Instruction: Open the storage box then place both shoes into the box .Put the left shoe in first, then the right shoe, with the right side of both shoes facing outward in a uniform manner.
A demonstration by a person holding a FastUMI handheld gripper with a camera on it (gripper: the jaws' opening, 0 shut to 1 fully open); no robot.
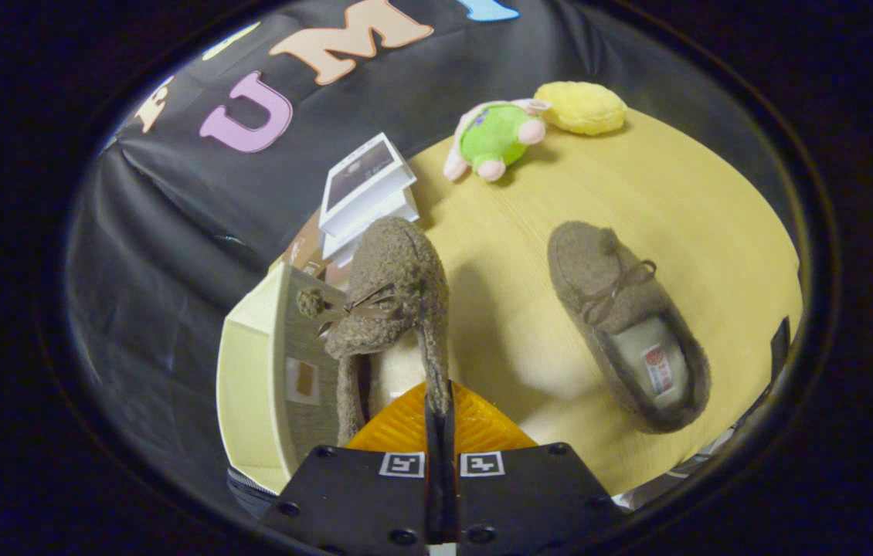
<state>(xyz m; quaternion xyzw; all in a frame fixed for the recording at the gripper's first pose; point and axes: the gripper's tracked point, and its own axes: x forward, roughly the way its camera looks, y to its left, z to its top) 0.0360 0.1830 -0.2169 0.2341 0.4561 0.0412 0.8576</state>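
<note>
We hold one fuzzy shoe [394, 297] by its heel rim, gripper [440, 401] fingers clamped together, toe pointing away, just beside the open storage box [251, 386]; the second shoe [626, 324] lies farther off.

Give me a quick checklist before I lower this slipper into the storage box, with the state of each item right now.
1. Tongs shut on the held slipper: ok, both fingers pinch its heel collar.
2. Storage box open: ok, its pale inside shows beside the held slipper.
3. Held slipper lined up over the opening: cannot tell, it hangs beside the box wall, toe pointing away.
4. Which side of the slipper faces outward: cannot tell from this angle.
5. Second slipper out of the way: ok, it lies apart on the table.
6. Plush toys and white boxes clear of the path: ok, they sit beyond the box.
</note>
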